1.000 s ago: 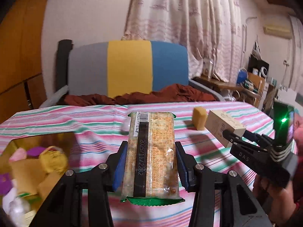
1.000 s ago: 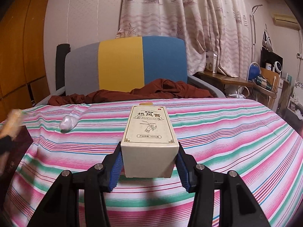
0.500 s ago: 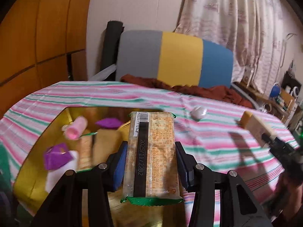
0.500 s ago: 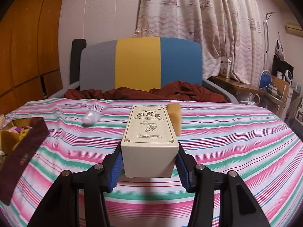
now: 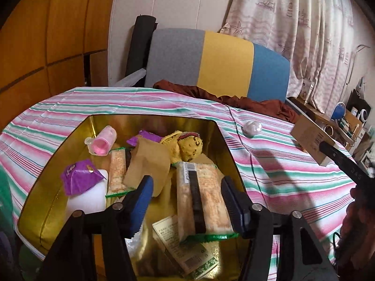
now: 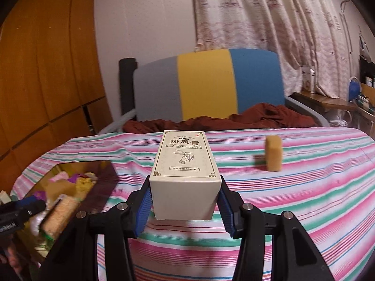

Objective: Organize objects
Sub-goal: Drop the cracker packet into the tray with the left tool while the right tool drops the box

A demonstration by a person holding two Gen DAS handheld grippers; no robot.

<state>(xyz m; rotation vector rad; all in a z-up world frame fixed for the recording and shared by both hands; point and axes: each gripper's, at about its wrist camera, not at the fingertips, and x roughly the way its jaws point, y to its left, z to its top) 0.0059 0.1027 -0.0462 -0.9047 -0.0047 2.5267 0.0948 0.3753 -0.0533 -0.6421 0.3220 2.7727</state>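
Observation:
My left gripper (image 5: 186,182) hangs over an open gold box (image 5: 46,187), and its jaws are opening. A cracker packet (image 5: 201,201) lies between them, leaning toward the right pad, with a clear gap to the left pad. The box holds a pink roll (image 5: 103,140), a purple packet (image 5: 79,178), a yellow plush (image 5: 185,146) and other items. My right gripper (image 6: 185,192) is shut on a cream carton (image 6: 185,164), held above the striped tablecloth (image 6: 304,199). A yellow block (image 6: 273,154) stands on the cloth to its right. The left gripper (image 6: 23,208) and packet (image 6: 61,215) show at the lower left.
A white wrapped ball (image 5: 252,127) lies on the cloth right of the gold box. Behind the table stands a grey, yellow and blue chair (image 5: 218,63) with a brown cloth (image 5: 257,103) on it. Shelves with clutter (image 5: 346,121) sit far right.
My left gripper swung left from the open cloth to over the gold box, and its jaws have spread off the cracker packet. My right gripper carried the cream carton leftward.

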